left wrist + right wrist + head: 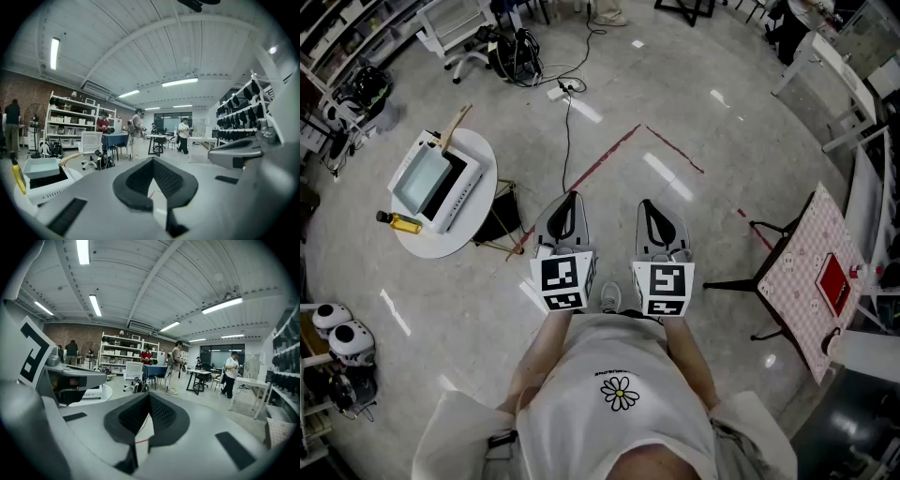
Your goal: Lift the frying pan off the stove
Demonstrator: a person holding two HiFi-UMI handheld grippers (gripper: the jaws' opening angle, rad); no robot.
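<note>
Both jaw pairs are fully closed with nothing between them: left hand-held gripper (pixel 571 199) and right hand-held gripper (pixel 649 206) sit side by side just in front of my chest, over the bare floor (pixel 694 112). The frying pan (pixel 420 180), light blue with a wooden handle (pixel 455 127), sits on the white stove (pixel 459 187) on the round white surface (pixel 473 234), well apart from both, off to my left. A yellow bottle (pixel 399 222) is just beside the stove.
</note>
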